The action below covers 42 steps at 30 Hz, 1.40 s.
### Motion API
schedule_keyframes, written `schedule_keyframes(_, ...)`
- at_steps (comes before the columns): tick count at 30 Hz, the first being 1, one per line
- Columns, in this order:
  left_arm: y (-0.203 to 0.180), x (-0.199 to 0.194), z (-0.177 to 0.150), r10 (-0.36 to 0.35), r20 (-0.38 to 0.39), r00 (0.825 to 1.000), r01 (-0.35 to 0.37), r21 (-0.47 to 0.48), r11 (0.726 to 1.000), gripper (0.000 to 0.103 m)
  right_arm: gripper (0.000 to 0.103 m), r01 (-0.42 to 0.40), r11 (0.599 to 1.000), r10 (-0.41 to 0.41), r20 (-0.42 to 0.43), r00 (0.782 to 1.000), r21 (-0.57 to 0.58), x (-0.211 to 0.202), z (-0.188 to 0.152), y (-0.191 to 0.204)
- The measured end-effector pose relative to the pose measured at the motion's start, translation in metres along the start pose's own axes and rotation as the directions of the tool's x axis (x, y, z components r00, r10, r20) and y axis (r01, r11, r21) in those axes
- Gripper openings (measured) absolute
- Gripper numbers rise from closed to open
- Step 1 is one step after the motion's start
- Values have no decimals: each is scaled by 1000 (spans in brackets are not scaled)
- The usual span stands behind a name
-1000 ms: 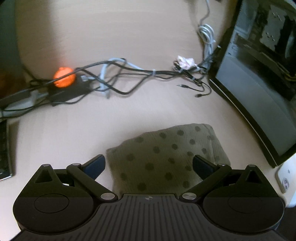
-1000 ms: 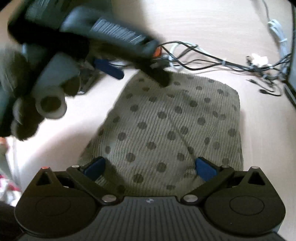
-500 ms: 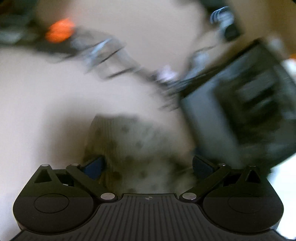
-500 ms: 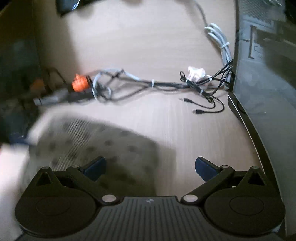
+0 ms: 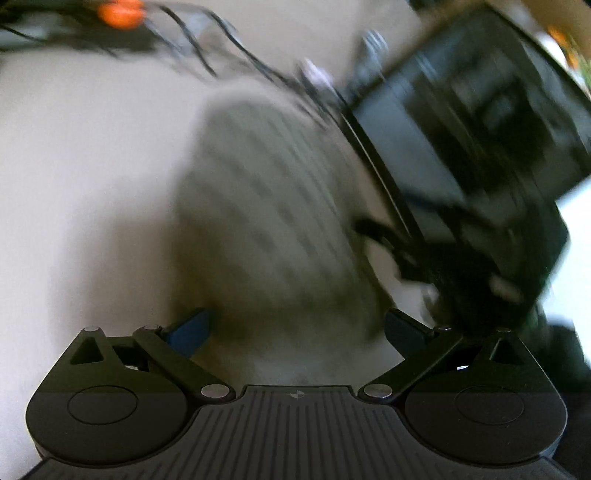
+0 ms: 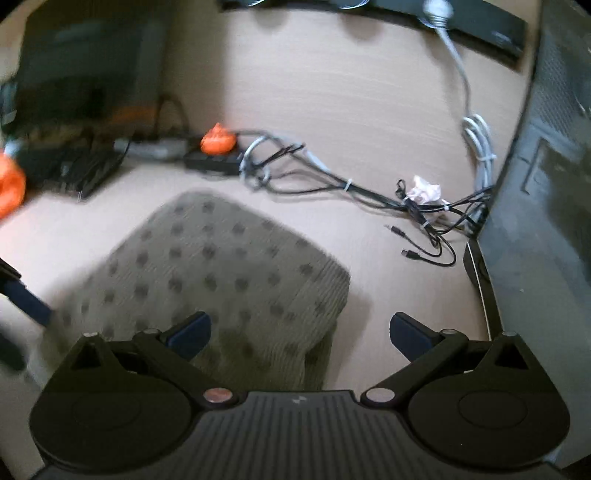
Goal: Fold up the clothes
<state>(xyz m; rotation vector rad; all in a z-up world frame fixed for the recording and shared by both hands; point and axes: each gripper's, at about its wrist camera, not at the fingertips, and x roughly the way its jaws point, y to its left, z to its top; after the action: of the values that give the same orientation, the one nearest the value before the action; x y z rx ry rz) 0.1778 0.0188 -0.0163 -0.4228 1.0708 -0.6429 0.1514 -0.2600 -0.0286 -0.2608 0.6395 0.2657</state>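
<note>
Nearest the right wrist camera, the right gripper (image 6: 299, 334) has its blue-tipped jaws spread wide and grips nothing. Its left finger (image 6: 188, 332) lies over the near part of the cloth (image 6: 221, 273); its right finger (image 6: 410, 334) is over bare table (image 6: 388, 277), clear of the cloth edge. The cloth is a folded olive piece with dark dots, lying flat on the table toward the near left side. At the left edge of this view a blue finger (image 6: 27, 301) of the left gripper reaches to the cloth's left border; contact cannot be confirmed.

Beyond the cloth, a bundle of cables (image 6: 332, 181) runs across the table from a black power strip (image 6: 212, 160) carrying an orange plug (image 6: 218, 140). A crumpled paper scrap (image 6: 424, 190) sits beside the cables toward the right edge. A dark cabinet panel (image 6: 535, 229) stands along the right side, and a coiled white cord (image 6: 480, 147) lies against it.

The left wrist view is heavily motion-blurred. The left gripper (image 5: 297, 332) also has its jaws spread, holding nothing. The cloth (image 5: 273, 206) lies ahead of it, between the two fingers. The dark panel (image 5: 461, 122) and a blurred dark shape (image 5: 480, 280) fill the right side; the shape cannot be identified. Cables and the orange plug (image 5: 120, 13) appear at the far left corner.
</note>
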Motion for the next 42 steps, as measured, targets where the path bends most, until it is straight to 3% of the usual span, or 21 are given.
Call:
schedule_keyframes(4, -8, 1, -16, -34, -58, 998, 36, 26, 999, 103, 103, -30, 995, 25, -53, 998, -94, -5, -13, 4)
schedule_keyframes(6, -9, -13, -16, 14, -15, 1000, -13, 32, 999, 103, 103, -75, 989, 68, -55, 996, -130, -14, -18, 6)
schedule_keyframes(8, -16, -17, -16, 118, 12, 993, -119, 91, 989, 103, 103, -99, 982, 91, -57, 994, -162, -21, -23, 12)
schedule_keyframes(11, -37, -12, -19, 282, 45, 958, -284, 252, 925, 103, 103, -103, 976, 96, -45, 994, -194, -34, -27, 24)
schedule_keyframes(14, -52, 5, -23, 422, 83, 903, -420, 383, 823, 103, 103, -81, 969, 75, -37, 997, -235, -46, -36, 36)
schedule_keyframes(16, -53, 14, -24, 454, 86, 887, -446, 411, 795, 103, 103, -60, 961, 53, -34, 998, -270, -52, -44, 44)
schedule_keyframes(18, -55, 22, -25, 482, 87, 872, -469, 436, 768, 103, 103, 38, 941, -44, -10, 999, -338, -48, -55, 56)
schedule_keyframes(20, -56, 24, -24, 480, 79, 874, -463, 435, 772, 103, 103, 178, 896, -174, 47, 984, -406, -44, -65, 65)
schedule_keyframes(22, -60, 23, -23, 456, 87, 886, -445, 441, 779, 103, 103, 321, 838, -285, 148, 947, -441, -47, -71, 71)
schedule_keyframes(24, -68, 24, -20, 418, 95, 904, -414, 446, 794, 103, 103, 407, 817, -348, 213, 913, -408, -52, -73, 71)
schedule_keyframes(27, -74, 28, -19, 399, 95, 912, -396, 453, 799, 103, 103, 417, 821, -360, 212, 908, -390, -44, -75, 71)
schedule_keyframes(29, -75, 35, -18, 403, 84, 911, -395, 457, 797, 103, 103, 434, 791, -378, 212, 901, -431, -30, -79, 77)
schedule_keyframes(30, -76, 38, -17, 400, 75, 914, -387, 459, 799, 103, 103, 482, 751, -412, 251, 876, -450, -27, -79, 81)
schedule_keyframes(31, -78, 39, -17, 395, 69, 916, -380, 465, 800, 103, 103, 560, 706, -460, 321, 828, -434, -29, -79, 84)
schedule_keyframes(34, -81, 40, -17, 380, 56, 923, -359, 481, 800, 103, 103, 746, 615, -575, 502, 646, -256, -64, -79, 82)
schedule_keyframes(36, -77, 41, -16, 362, 40, 931, -337, 472, 815, 103, 103, 781, 584, -626, 491, 606, -221, -73, -86, 79)
schedule_keyframes(38, -73, 43, -16, 345, 14, 939, -312, 457, 833, 103, 103, 754, 609, -637, 413, 651, -247, -72, -97, 77)
schedule_keyframes(39, -71, 43, -16, 336, 1, 942, -300, 449, 841, 103, 103, 701, 657, -616, 338, 712, -277, -71, -103, 76)
schedule_keyframes(41, -69, 38, -16, 299, -22, 954, -259, 445, 857, 103, 103, 586, 769, -553, 195, 810, -255, -78, -109, 68)
schedule_keyframes(42, -67, 32, -16, 270, -34, 962, -228, 441, 868, 103, 103, 538, 820, -518, 146, 843, -197, -87, -109, 61)
